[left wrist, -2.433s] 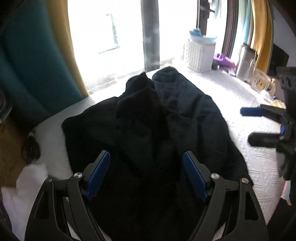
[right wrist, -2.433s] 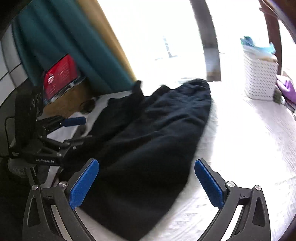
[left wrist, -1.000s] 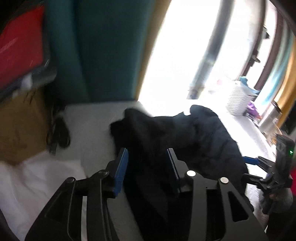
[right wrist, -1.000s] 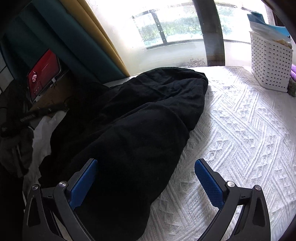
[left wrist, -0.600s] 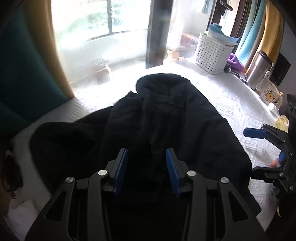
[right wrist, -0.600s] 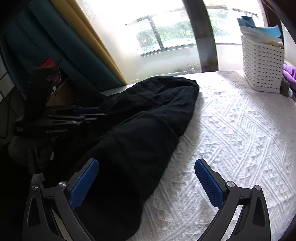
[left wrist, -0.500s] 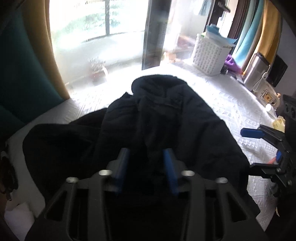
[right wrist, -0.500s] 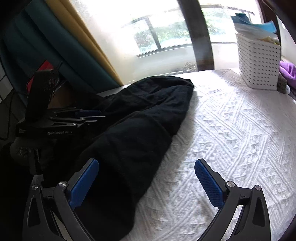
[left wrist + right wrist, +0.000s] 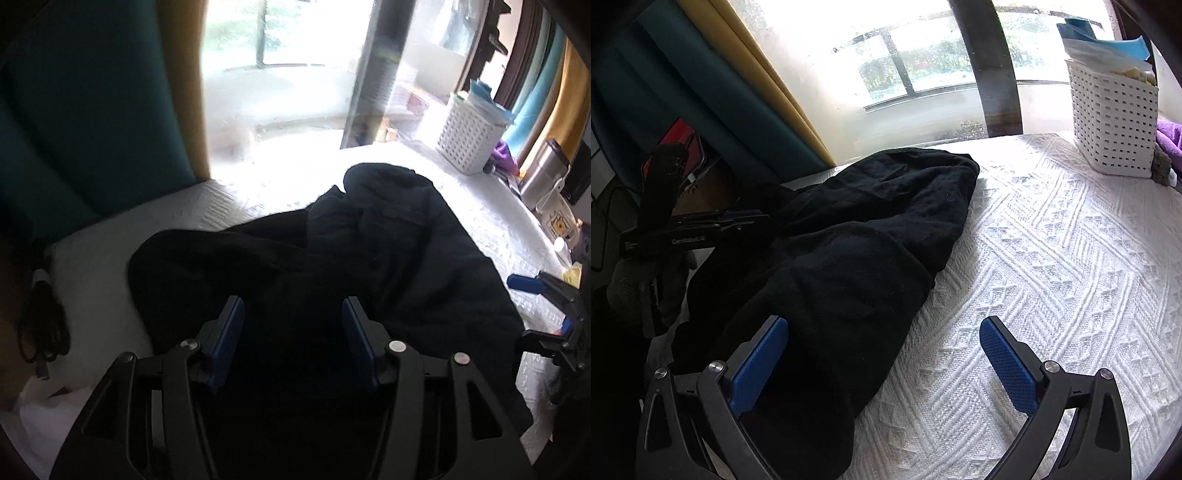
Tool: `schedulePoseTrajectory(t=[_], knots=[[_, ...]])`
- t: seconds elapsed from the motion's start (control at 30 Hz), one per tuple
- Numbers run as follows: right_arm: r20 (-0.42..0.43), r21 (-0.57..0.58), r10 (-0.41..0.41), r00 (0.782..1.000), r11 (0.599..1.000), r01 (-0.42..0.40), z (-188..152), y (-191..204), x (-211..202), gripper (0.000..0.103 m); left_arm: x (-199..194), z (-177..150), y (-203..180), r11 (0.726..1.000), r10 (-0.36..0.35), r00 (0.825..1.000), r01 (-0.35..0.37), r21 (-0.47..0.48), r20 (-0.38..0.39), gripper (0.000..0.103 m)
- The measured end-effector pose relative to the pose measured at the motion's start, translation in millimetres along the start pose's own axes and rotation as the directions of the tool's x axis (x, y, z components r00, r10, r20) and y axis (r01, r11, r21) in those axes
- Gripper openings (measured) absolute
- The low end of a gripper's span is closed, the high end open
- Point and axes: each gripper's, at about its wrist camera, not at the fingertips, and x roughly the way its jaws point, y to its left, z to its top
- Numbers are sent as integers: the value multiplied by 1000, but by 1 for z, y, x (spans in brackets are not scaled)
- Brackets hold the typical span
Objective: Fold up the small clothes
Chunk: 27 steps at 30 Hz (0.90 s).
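At frame bottom, the left tool (image 9: 291,332), just opening, straddles the black garment (image 9: 388,258); the right tool (image 9: 882,354) stands wide apart.

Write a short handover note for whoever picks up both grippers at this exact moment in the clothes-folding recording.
Left gripper: its jaws have just been opening and stand apart low over the black garment; no cloth looks pinched between the pads.
Right gripper: open wide, empty, astride the garment's near right edge, one pad over cloth, one over the white bedspread.
Things: the garment lies bunched in a loose heap on the bedspread; a white basket stands at the far right.
Done: no tidy fold visible.
Left: spread it flat, then fold.
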Motion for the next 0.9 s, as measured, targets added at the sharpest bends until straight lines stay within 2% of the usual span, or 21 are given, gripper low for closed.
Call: schedulePoseTrajectory(t=[0.07,0.1,0.13,0.17,0.2,0.23,0.4,0.5,0.57,0.63,0.8,0.9], knots=[[3,0,-6,1000,1000,6,3,-2,0,103,8,1,-7,999,-1,1000,2,48,-12,55],[4,2,-9,1000,1000,9,4,-3,0,103,10,1,-10,998,3,1000,-2,67,-3,49],[6,2,-12,1000,1000,12,5,-3,-1,103,9,0,-12,997,-3,1000,2,77,10,17],[9,2,-16,1000,1000,16,6,-4,-3,103,8,1,-10,998,-5,1000,4,68,11,3],[11,3,-21,1000,1000,21,7,-5,-4,103,4,2,-8,998,-12,1000,11,55,19,3],[13,5,-24,1000,1000,24,7,-7,-5,103,-8,3,-6,999,-25,998,23,41,60,3],[12,-2,-35,999,999,35,13,-8,-2,103,-51,2,10,999,-2,984,8,-34,179,2],[15,-34,-30,999,999,31,18,1,4,103,-75,-2,33,990,97,963,-66,-128,253,0],[1,-70,-31,1000,997,31,18,10,12,103,-80,-3,55,976,123,959,-70,-207,256,0],[-28,-123,-44,999,992,41,13,25,21,103,-79,-6,64,970,142,964,-89,-226,227,0],[-41,-147,-54,998,988,47,4,34,21,103,-85,-20,40,988,19,987,5,-152,157,0],[-39,-135,-69,997,989,64,0,30,16,103,-80,-30,16,987,-84,991,97,-128,102,3]])
